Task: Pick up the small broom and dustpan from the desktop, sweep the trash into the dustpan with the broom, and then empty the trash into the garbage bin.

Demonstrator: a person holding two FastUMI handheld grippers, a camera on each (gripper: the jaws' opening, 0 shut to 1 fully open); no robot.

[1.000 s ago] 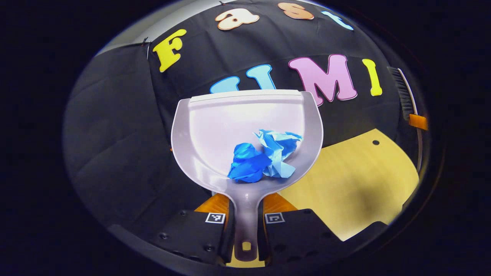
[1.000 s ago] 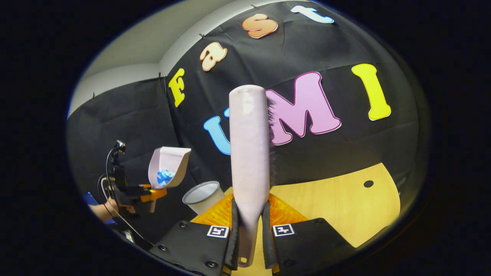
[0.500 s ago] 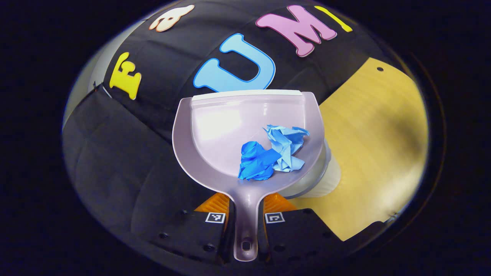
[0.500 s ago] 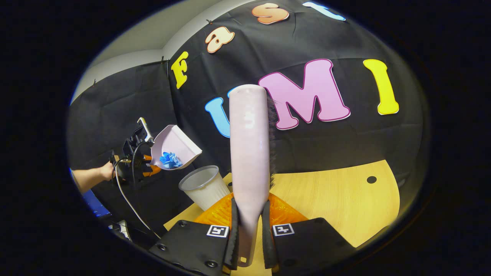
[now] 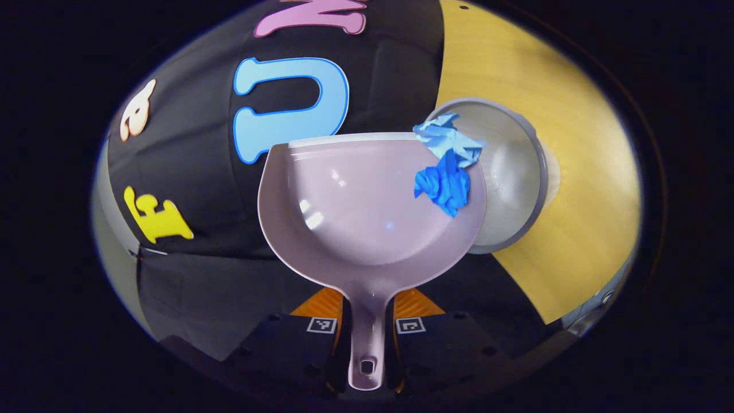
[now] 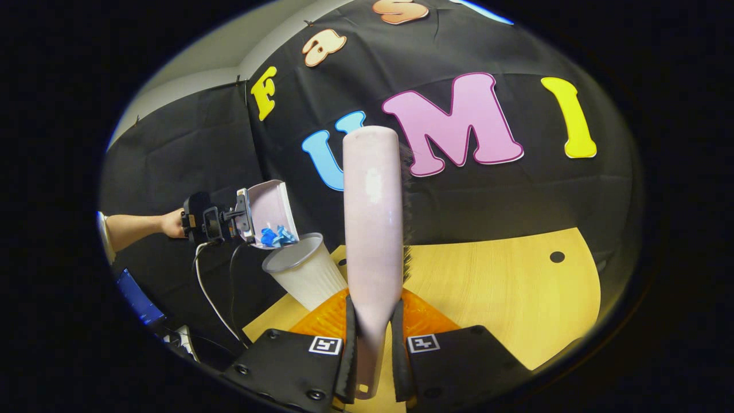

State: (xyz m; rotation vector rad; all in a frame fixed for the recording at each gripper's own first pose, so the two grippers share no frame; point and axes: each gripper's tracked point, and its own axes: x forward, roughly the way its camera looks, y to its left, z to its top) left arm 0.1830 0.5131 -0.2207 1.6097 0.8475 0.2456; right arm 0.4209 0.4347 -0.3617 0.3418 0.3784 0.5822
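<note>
The dustpan [image 5: 367, 212] is off the desktop, tipped over the garbage bin [image 5: 507, 172], with its handle clamped between both fingers of the left gripper [image 5: 367, 344]. In the left gripper view the pan's open front edge is at the top, and the two pieces of trash sit at its right corner: a pale blue crumpled paper [image 5: 447, 140] at the lip, reaching out over the bin's rim, and a darker blue crumpled paper [image 5: 444, 183] just below it and touching it, against the pan's right wall. The rest of the pan's floor is bare and glossy. The bin's mouth shows just right of the pan, partly behind the pan's wall.

In the right gripper view the same dustpan [image 6: 269, 212] is seen at the far left, turned steeply on its side with the blue trash [image 6: 277, 235] gathered at its lowest edge, directly above the rim of the garbage bin [image 6: 304, 275]. The left gripper [image 6: 215, 221] holds it there, and a person's hand [image 6: 172, 222] grips that tool, with cables hanging down from it.

The small broom [image 6: 373, 229] stands upright in the near middle of the right gripper view, its handle pinched between the fingers of the right gripper [image 6: 373, 355]; dark bristles show along its right side. The bin stands at the left end of the wooden desktop [image 6: 504, 298], just left of and beyond the broom.
</note>
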